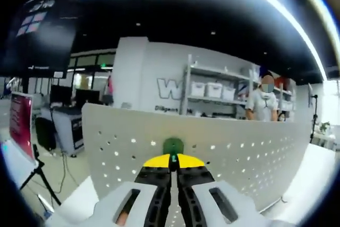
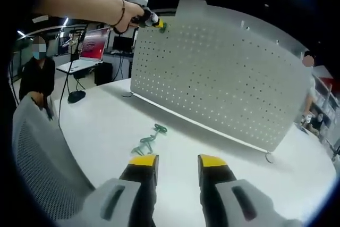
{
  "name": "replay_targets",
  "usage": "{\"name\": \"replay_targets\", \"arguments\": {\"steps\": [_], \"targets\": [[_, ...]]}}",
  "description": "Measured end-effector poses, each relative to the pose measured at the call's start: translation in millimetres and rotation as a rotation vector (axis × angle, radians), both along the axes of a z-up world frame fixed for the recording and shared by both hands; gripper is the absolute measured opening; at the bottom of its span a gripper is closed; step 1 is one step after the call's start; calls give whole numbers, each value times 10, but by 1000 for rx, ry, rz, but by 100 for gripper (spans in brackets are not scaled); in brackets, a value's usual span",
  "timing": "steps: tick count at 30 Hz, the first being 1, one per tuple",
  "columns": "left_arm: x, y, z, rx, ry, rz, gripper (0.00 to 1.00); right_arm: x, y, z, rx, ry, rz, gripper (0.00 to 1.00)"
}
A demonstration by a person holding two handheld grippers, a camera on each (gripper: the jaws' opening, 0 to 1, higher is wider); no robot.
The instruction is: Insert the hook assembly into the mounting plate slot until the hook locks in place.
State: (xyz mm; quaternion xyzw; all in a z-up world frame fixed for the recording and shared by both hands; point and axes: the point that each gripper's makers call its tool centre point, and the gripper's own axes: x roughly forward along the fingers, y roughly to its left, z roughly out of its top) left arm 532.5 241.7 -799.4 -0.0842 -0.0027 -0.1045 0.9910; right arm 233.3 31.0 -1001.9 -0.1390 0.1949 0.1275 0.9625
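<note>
The green hook sits pinched between the yellow tips of the left hand-held gripper, whose jaws are clenched on it, and its rounded green head is pressed against the face of the white perforated mounting plate near the plate's upper edge. In the right gripper view the same hook shows as a small green piece at the plate's top corner on the person's left, held there by the left hand-held gripper at the end of an outstretched arm. The step in hand looks like seating the hook in a slot: it would go best with the hook kept square to the plate, its prongs lined up with a pair of holes, then pushed straight in until it catches, without twisting the grip. Whether it has locked cannot be told from here. The mounting plate stands upright across the far side of the white bench. A few spare green hooks lie loose on the bench in front of the plate, near its middle. The right hand-held gripper hangs over the bench's near side, jaws apart and holding nothing.
</note>
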Motion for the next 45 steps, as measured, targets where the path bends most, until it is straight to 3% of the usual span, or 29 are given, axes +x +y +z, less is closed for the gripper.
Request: {"name": "replay_targets", "arguments": {"steps": [4, 9, 16, 22, 29, 34, 37, 45], "targets": [[-13, 64, 64, 18, -31, 17, 1, 2, 5, 2, 1, -1, 2, 26], [18, 40, -10, 41, -15, 14, 1, 2, 19, -7, 4, 3, 9, 26], [-1, 6, -45, 7, -19, 11, 1, 5, 22, 0, 7, 2, 10, 26], [34, -10, -103, 25, -5, 15, 1, 6, 24, -5, 7, 4, 12, 26], [-5, -1, -57, 49, -11, 24, 1, 5, 20, -4, 7, 4, 9, 26], [9, -33, -72, 164, 10, 11, 1, 6, 21, -1, 11, 2, 10, 26], [43, -42, -59, 138, 17, 4, 1, 7, 28, 3, 10, 0, 13, 26], [97, -47, -97, 148, 34, 1, 1, 4, 27, 0, 9, 2, 12, 26]]}}
